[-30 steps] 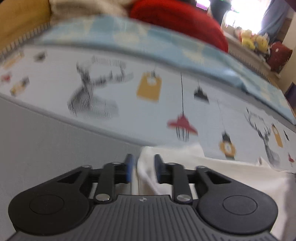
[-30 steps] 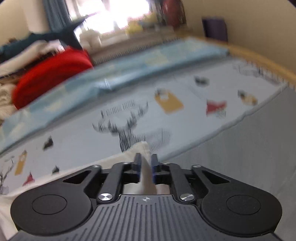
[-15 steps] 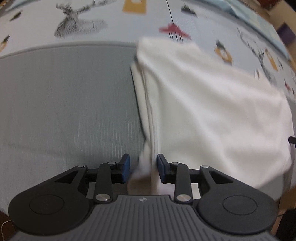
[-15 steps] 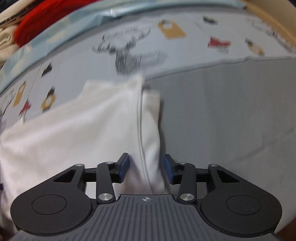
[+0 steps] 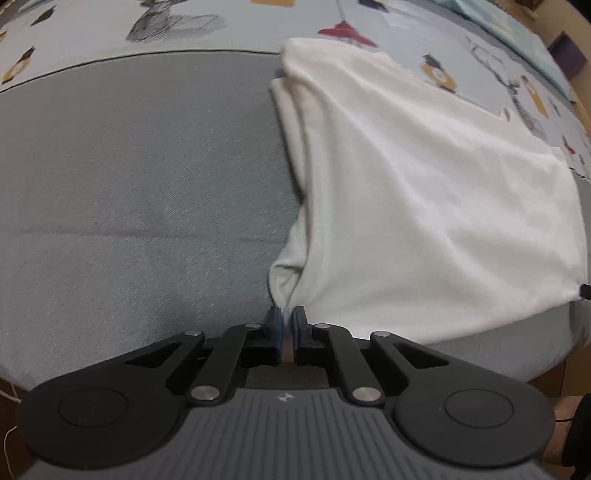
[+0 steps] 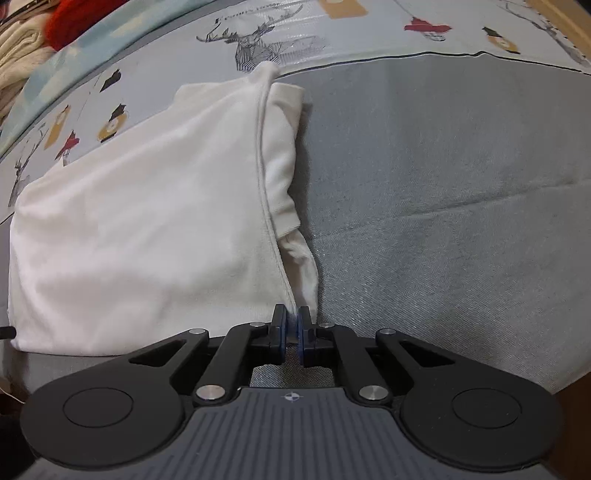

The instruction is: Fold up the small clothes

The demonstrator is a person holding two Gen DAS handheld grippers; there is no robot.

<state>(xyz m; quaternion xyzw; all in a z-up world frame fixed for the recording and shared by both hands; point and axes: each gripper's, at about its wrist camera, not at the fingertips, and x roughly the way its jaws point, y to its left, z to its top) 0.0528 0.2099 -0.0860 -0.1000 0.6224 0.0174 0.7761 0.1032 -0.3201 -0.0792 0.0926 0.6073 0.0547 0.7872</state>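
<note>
Left claw (image 5: pixel 287 322) and right claw (image 6: pixel 291 320) each pinch a near corner of a white garment (image 5: pixel 424 192) (folded double), which lies on the bed's grey cover (image 5: pixel 140 177) near its front edge, reaching onto the deer-print sheet (image 6: pixel 369 22).

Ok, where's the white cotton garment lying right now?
The white cotton garment lies on the grey bedspread, its far edge reaching the printed sheet, both hand-held grippers pinching near corners.

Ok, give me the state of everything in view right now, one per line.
left hand-held gripper: shut on the near left corner of the white garment.
right hand-held gripper: shut on its near right corner.
white garment: folded over, lying flat, edges doubled.
grey blanket: spread flat under the garment.
</note>
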